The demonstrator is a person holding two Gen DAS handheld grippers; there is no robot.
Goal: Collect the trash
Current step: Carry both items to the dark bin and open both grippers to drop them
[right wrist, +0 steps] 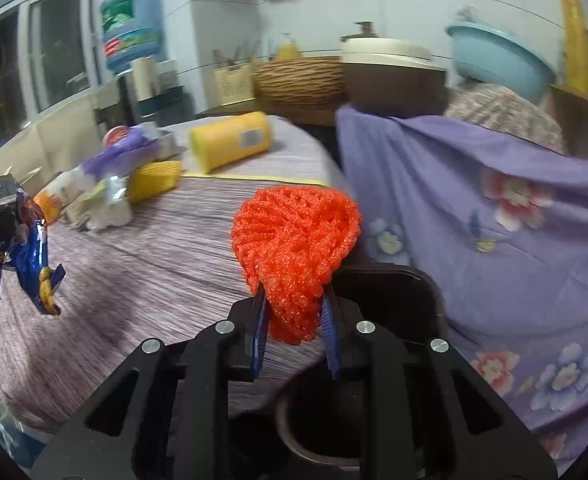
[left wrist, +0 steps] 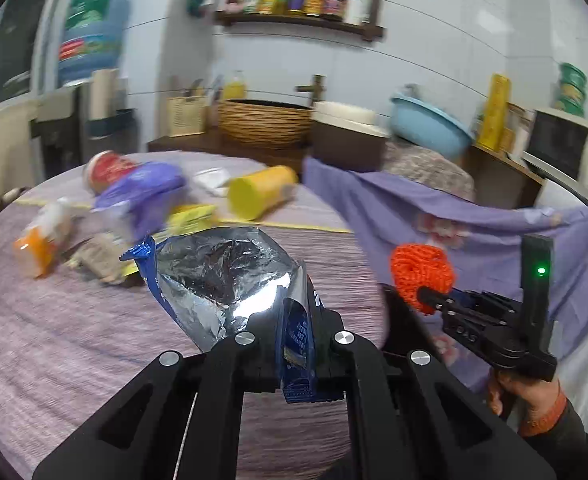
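Note:
My left gripper [left wrist: 294, 344] is shut on a blue snack wrapper [left wrist: 221, 276] with a silver foil inside, held above the round table. The same wrapper [right wrist: 33, 256] hangs at the left edge of the right wrist view. My right gripper [right wrist: 294, 320] is shut on an orange foam net [right wrist: 298, 240]; in the left wrist view this net [left wrist: 422, 272] and the right gripper [left wrist: 430, 296] sit to the right, near the table's edge. More trash lies at the table's far side: a yellow canister [left wrist: 261, 192], a purple bag [left wrist: 141, 192], a red cup [left wrist: 107, 170] and an orange-capped bottle [left wrist: 41, 240].
The table [left wrist: 93, 340] wears a mauve striped cloth. A dark bin [right wrist: 390, 292] stands just beyond the table's right edge, below my right gripper. A purple floral sheet [right wrist: 494, 240] drapes over furniture to the right. A wicker basket [left wrist: 265, 124], blue basin [left wrist: 430, 124] and microwave [left wrist: 566, 152] stand behind.

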